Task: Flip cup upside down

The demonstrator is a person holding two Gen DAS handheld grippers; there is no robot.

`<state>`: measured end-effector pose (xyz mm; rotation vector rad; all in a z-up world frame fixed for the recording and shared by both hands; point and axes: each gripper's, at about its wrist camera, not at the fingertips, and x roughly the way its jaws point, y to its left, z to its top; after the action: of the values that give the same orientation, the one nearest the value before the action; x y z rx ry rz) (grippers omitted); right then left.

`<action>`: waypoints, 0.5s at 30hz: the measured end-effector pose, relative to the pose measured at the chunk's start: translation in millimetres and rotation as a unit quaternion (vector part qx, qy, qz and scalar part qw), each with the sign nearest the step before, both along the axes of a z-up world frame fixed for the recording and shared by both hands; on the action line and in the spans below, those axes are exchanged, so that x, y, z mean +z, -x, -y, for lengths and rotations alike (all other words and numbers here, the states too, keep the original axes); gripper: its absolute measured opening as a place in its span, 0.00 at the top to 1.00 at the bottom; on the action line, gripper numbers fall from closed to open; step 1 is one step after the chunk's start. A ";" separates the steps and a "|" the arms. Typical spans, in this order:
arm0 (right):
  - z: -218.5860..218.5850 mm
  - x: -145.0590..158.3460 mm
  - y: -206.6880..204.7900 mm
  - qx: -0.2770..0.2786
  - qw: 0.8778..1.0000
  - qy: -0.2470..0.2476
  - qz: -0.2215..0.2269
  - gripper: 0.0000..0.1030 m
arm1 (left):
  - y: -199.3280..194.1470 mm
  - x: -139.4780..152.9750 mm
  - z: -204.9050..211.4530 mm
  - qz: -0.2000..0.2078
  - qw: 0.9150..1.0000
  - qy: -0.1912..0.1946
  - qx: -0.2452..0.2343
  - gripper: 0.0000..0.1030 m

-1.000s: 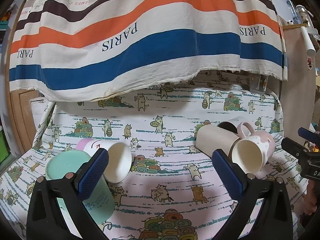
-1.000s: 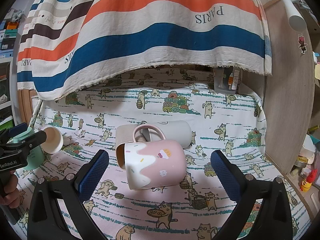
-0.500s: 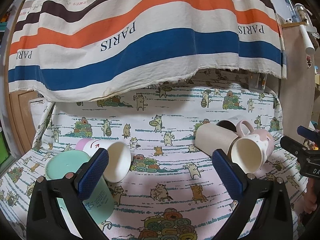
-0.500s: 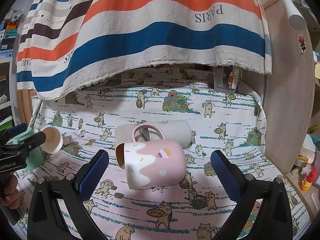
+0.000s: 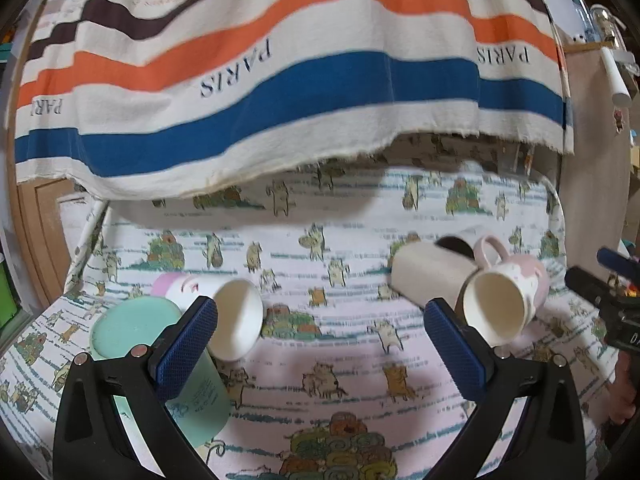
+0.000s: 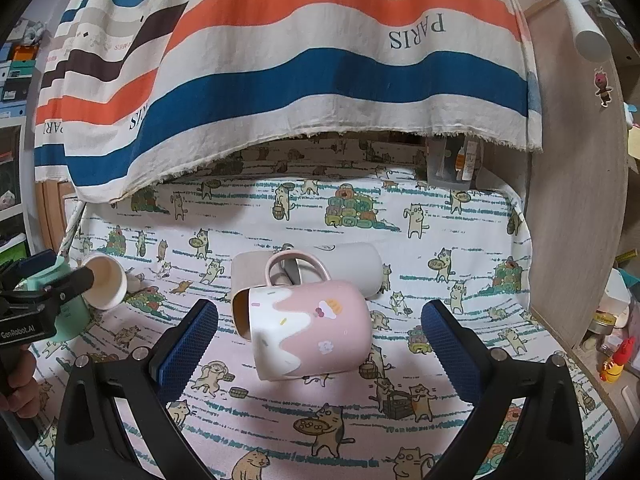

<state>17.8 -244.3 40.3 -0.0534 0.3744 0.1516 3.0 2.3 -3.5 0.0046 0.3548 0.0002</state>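
Observation:
A pink and white mug (image 6: 310,330) lies on its side on the cat-print cloth, handle up, mouth to the left; it also shows in the left wrist view (image 5: 504,298). Behind it lie a beige cup (image 6: 250,276) and a grey mug (image 6: 352,264), both on their sides. A white paper cup (image 5: 228,316) lies on its side at the left, next to a mint green cup (image 5: 160,364) standing upside down. My right gripper (image 6: 320,346) is open, its jaws either side of the pink mug without touching it. My left gripper (image 5: 320,348) is open and empty over the cloth.
A striped PARIS cloth (image 6: 320,80) hangs over the back of the table. A wooden panel (image 6: 576,208) stands at the right, with small bottles (image 6: 612,360) beyond it. The cat-print tablecloth (image 5: 328,400) covers the table.
The left gripper's view has shifted slightly and is blurred. The right gripper and the cups have not visibly moved.

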 end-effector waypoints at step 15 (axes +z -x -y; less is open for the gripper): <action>30.8 51.0 -14.4 -0.001 0.999 -0.051 -0.016 0.01 | 1.2 58.7 11.2 0.028 1.000 0.001 -0.015 0.00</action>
<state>32.2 -275.1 91.3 0.0491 0.3974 0.1697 1.8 -8.9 55.2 0.0070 0.2990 -0.0291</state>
